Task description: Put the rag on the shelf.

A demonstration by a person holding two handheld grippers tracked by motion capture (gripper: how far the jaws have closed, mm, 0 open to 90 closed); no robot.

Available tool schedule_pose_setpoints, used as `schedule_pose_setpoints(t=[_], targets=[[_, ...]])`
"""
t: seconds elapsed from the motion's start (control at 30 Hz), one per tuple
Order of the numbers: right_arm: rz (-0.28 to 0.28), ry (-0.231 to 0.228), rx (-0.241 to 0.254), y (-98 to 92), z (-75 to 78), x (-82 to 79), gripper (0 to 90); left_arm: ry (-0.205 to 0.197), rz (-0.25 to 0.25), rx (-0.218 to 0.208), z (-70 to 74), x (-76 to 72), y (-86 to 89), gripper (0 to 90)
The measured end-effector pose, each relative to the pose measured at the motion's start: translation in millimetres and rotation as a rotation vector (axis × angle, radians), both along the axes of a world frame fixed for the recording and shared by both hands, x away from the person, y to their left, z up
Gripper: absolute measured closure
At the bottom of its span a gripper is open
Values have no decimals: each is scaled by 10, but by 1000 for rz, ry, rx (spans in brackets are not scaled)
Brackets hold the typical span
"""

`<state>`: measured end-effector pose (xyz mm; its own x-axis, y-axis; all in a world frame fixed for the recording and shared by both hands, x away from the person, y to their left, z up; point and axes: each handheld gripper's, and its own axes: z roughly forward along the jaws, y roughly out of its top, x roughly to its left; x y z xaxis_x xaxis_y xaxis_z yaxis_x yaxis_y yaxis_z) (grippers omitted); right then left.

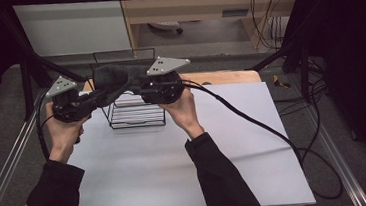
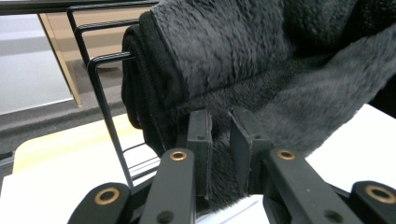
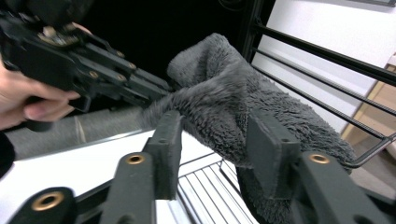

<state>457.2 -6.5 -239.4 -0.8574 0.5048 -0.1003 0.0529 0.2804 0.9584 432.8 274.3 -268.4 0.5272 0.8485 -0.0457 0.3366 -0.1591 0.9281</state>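
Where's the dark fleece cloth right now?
In the high view the fleece cloth hangs over the top of the black wire rack at the table's far left, between the left gripper, clamped on its end, and the right gripper.

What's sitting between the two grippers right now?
The dark fleece cloth spans them above the wire rack, seen in the high view; left gripper pinches it, right gripper stands open.

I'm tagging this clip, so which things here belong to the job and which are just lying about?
In the job: dark fleece cloth; black wire rack; left hand-held gripper, pinching the cloth; right hand-held gripper, jaws apart around it.

Lying about: white table; trailing cables.
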Motion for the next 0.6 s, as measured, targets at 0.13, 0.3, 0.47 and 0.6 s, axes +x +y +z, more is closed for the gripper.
schedule_pose_setpoints(t=[0.13, 0.3, 0.47, 0.6], targets=[[16, 16, 58, -47, 83, -33, 514, -11, 19, -2, 77, -41, 93, 756], [-3, 96, 46, 0, 32, 25, 587, -48, 49, -18, 279, -50, 175, 715], [0, 100, 7, 114, -120, 14, 571, -64, 48, -28, 463, 77, 110, 584], [-12, 94, 10, 156, -162, -3, 598, -21, 58, -2, 482, 264, 35, 562]])
